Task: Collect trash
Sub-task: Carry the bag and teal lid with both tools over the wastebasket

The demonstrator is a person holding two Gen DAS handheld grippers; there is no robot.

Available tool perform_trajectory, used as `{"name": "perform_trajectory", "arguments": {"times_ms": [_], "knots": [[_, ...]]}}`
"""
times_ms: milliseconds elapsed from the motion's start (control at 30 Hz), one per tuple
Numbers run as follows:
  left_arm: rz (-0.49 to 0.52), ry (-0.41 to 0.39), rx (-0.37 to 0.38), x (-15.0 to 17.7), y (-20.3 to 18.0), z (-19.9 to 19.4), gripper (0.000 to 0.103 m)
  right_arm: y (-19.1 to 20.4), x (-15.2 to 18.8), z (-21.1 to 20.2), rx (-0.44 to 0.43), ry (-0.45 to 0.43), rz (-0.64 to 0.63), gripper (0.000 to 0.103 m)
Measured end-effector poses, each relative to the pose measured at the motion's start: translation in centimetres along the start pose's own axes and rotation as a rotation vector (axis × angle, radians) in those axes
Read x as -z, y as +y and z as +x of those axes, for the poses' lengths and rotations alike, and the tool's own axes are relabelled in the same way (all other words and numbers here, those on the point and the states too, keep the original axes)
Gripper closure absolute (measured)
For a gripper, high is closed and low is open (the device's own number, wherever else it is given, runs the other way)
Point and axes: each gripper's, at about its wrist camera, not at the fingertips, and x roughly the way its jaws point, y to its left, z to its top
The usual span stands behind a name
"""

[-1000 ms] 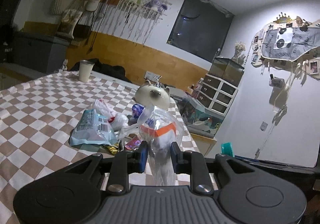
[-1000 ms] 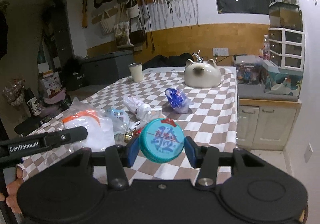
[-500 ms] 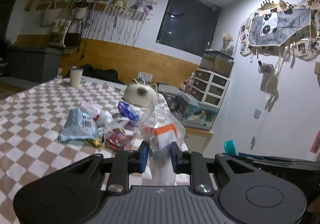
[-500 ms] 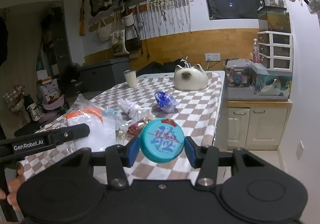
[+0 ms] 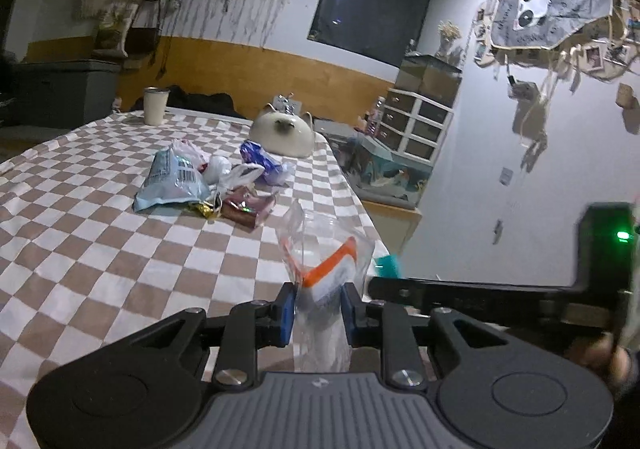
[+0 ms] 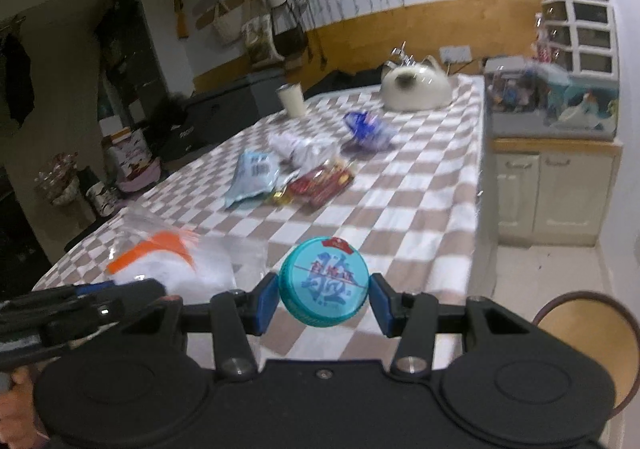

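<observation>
Closest to us, our left gripper (image 5: pixel 316 309) has its jaws shut tight on a clear plastic bag (image 5: pixel 326 269) with an orange strip, and the bag stands up between them over the near edge of the table (image 5: pixel 80 257). Our right gripper (image 6: pixel 323 305) has its jaws closed on a round teal lid (image 6: pixel 323 281) with blue writing, and it hangs above the near edge too, just beside the bag. So we think the lid is about to go into the bag, but it is not in yet. We cannot tell if anything is in the bag already. Farther out, near the middle of the table, the rest of the trash lies in a little heap: a red wrapper (image 6: pixel 322 181), a small gold wrapper (image 5: pixel 206 208), a light blue snack bag (image 5: pixel 172 183) and a white crumpled bag (image 5: pixel 224 169). A bit past them sits a blue and white wrapper (image 5: pixel 262 161). All of these are left to pick up, so we are only near the start. At the far edge stand a white cup (image 5: pixel 154 105) and a cat-shaped thing (image 5: pixel 285 129), which do not look like trash to us.
</observation>
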Motion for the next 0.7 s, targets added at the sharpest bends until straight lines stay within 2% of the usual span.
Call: {"name": "perform_trajectory", "arguments": {"times_ms": [100, 200, 300, 400, 533, 700], "knots": [[-0.004, 0.028, 0.028, 0.2, 0.4, -0.6, 0.075, 0.7, 0.6, 0.7, -0.026, 0.024, -0.004, 0.053], [-0.013, 0.044, 0.032, 0.6, 1.0, -0.5, 0.064, 1.3, 1.0, 1.3, -0.04, 0.033, -0.013, 0.053], [-0.032, 0.041, 0.038, 0.9, 1.4, 0.0, 0.06, 1.5, 0.9, 1.6, -0.056, 0.037, -0.013, 0.053], [-0.041, 0.04, 0.05, 0.9, 1.6, 0.6, 0.051, 1.5, 0.9, 1.5, -0.057, 0.039, -0.02, 0.053], [-0.051, 0.035, 0.061, 0.9, 1.8, 1.6, 0.051, 1.1, 0.8, 1.6, -0.059, 0.044, -0.022, 0.053], [-0.145, 0.044, 0.126, 0.9, 2.7, 2.5, 0.051, 0.7, 0.9, 1.7, -0.073, 0.049, -0.022, 0.053]]}}
